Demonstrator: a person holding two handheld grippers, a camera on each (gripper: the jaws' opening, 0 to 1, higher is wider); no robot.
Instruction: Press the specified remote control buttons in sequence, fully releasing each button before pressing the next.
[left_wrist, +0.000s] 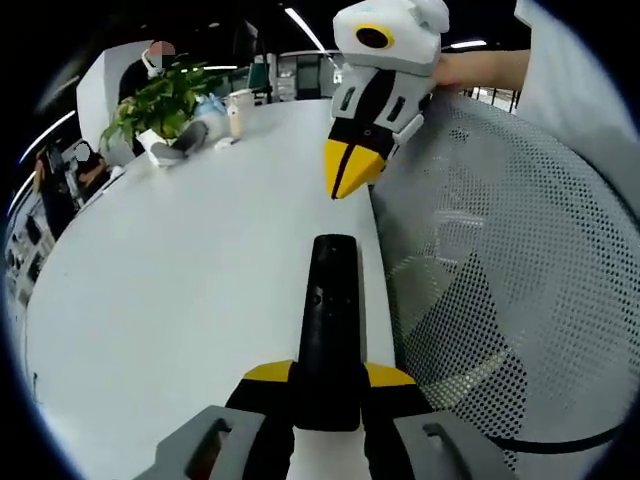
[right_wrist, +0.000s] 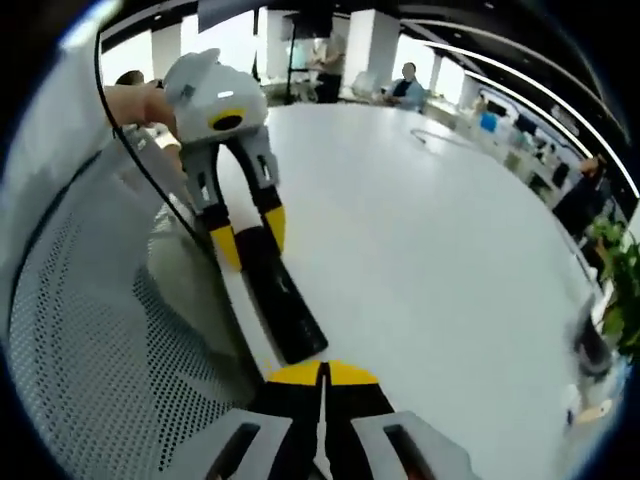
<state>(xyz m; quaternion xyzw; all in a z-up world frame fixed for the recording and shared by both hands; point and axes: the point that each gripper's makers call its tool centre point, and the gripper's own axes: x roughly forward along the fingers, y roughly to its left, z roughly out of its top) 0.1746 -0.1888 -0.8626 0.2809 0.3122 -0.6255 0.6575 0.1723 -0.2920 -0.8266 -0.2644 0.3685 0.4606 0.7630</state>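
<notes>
Here the left gripper (left_wrist: 328, 385) clamps the near end of a black remote (left_wrist: 330, 320), held out above the white table (left_wrist: 170, 290). The right gripper (right_wrist: 322, 378), jaws pressed together on nothing, hovers near the remote's far tip beside a perforated white mesh (left_wrist: 510, 250).

Slim black remote control (left_wrist: 328, 335) lies lengthwise, one end gripped between yellow-tipped tongs (left_wrist: 329, 385).
</notes>
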